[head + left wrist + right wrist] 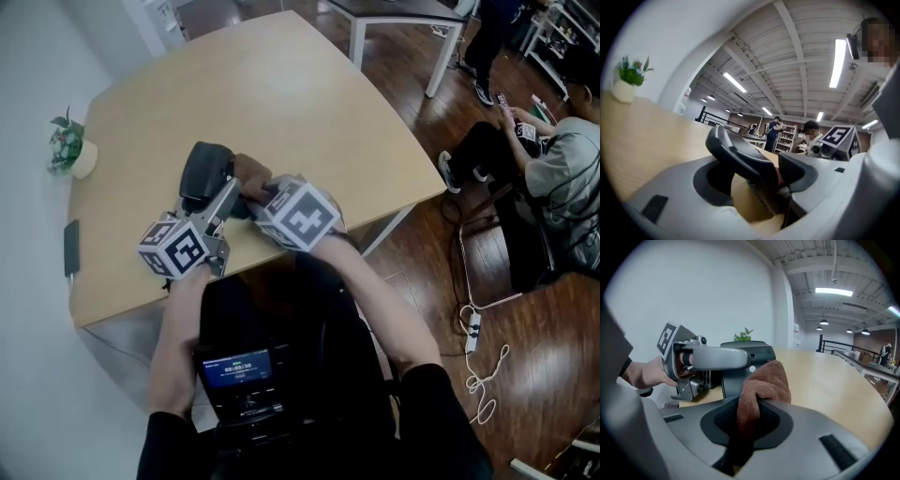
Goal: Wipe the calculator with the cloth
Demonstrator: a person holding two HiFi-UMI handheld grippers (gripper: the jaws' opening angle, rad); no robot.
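Observation:
The dark calculator (pixel 204 171) sits on the light wooden table (pixel 281 94), close to its near edge. My left gripper (pixel 216 192) reaches it from the near side, with the marker cube behind. In the left gripper view the calculator (pixel 740 154) lies tilted between the jaws of my left gripper (pixel 754 176). It sits next to the right pad, and bare table shows on its other side, so the gripper is open. My right gripper (pixel 747 416) is shut on the brown cloth (pixel 764 383), which bunches up right beside the calculator (pixel 752 352). The cloth (pixel 251 171) touches the calculator's right side.
A small potted plant (pixel 67 145) stands at the table's left edge, and a dark flat phone (pixel 71 248) lies nearer on that edge. A seated person (pixel 562 178) and a white-legged table (pixel 403 14) are off to the right. A white cable (pixel 478 366) lies on the wood floor.

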